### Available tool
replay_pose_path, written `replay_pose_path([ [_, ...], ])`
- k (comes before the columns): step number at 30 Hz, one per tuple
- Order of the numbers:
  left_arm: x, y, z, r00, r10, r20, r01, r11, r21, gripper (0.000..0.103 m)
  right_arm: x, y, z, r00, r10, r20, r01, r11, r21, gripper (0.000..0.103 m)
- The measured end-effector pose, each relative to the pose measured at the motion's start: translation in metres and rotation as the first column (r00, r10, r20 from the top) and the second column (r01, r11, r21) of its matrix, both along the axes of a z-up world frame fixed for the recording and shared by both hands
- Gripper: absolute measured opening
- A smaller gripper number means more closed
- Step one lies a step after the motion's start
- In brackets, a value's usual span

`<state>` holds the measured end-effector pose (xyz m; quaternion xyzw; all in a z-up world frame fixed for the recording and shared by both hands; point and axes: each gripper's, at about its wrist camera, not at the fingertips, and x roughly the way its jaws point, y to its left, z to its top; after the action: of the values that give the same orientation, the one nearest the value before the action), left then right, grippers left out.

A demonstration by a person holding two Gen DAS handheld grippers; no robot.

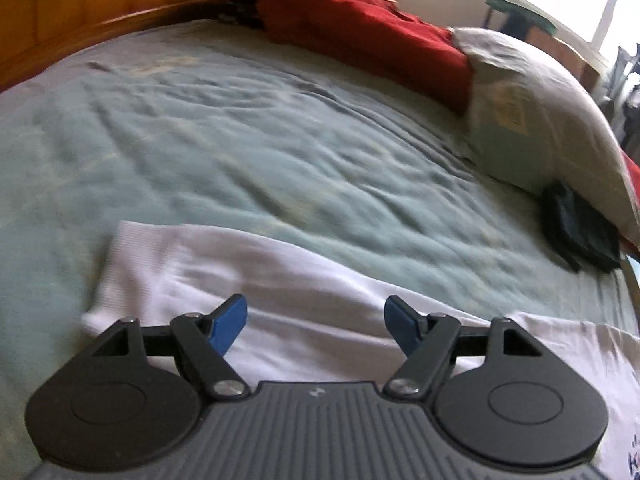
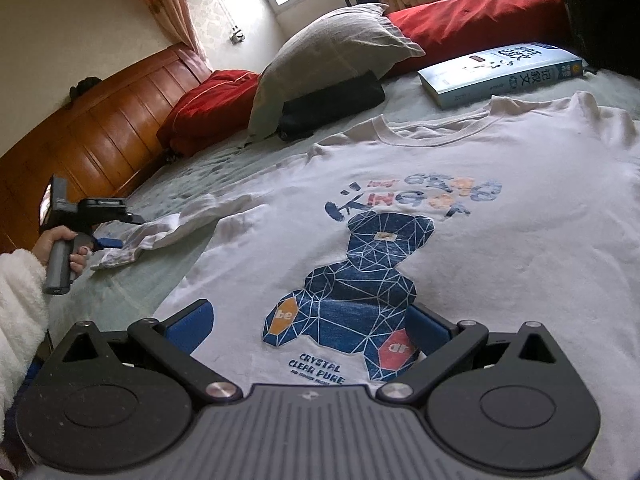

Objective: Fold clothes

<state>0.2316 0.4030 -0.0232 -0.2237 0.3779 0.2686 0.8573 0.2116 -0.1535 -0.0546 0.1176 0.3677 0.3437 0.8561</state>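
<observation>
A white T-shirt (image 2: 500,208) with a blue bear print lies face up on the bed, its collar toward the far side. One long sleeve (image 1: 180,268) stretches out to the left, its cuff (image 2: 120,254) crumpled. My left gripper (image 1: 316,324) hovers over that sleeve, open, with nothing pinched between its blue pads (image 1: 230,326). In the right wrist view the left gripper (image 2: 106,242) sits at the cuff, held by a hand in a fluffy white sleeve. My right gripper (image 2: 310,328) is open above the shirt's lower front, one pad on each side of the bear.
The pale green sheet (image 1: 240,140) covers the bed. A grey pillow (image 2: 328,52), a dark folded item (image 2: 332,104), a red quilt (image 2: 480,20) and a blue book (image 2: 500,72) lie beyond the shirt. A wooden headboard (image 2: 92,120) runs along the left.
</observation>
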Motion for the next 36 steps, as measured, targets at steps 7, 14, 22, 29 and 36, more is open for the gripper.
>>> replay_pose_path([
  [7, -0.038, 0.035, 0.001, 1.0, 0.003, 0.031, -0.003, 1.0, -0.001, 0.075, -0.006, 0.007, 0.018, 1.0, -0.013, 0.003, 0.013, 1.0, -0.028, 0.103],
  [14, -0.069, 0.073, -0.018, 0.995, 0.077, 0.062, -0.074, 0.996, -0.048, 0.075, -0.027, 0.026, 0.04, 0.999, -0.008, 0.035, 0.012, 0.992, -0.128, 0.103],
  [22, -0.057, 0.055, -0.019, 1.0, -0.013, -0.012, 0.014, 0.995, 0.098, 0.072, -0.046, 0.061, 0.056, 0.996, 0.051, 0.067, -0.038, 0.983, -0.181, 0.103],
  [29, -0.038, 0.003, 0.004, 0.972, -0.23, 0.051, 0.217, 0.958, 0.188, 0.073, -0.057, 0.084, 0.062, 0.992, 0.091, 0.084, -0.071, 0.972, -0.223, 0.103],
  [36, -0.043, 0.024, -0.031, 0.965, -0.26, 0.018, 0.256, 0.959, 0.122, 0.068, -0.06, 0.092, 0.06, 0.991, 0.098, 0.088, -0.073, 0.965, -0.252, 0.103],
])
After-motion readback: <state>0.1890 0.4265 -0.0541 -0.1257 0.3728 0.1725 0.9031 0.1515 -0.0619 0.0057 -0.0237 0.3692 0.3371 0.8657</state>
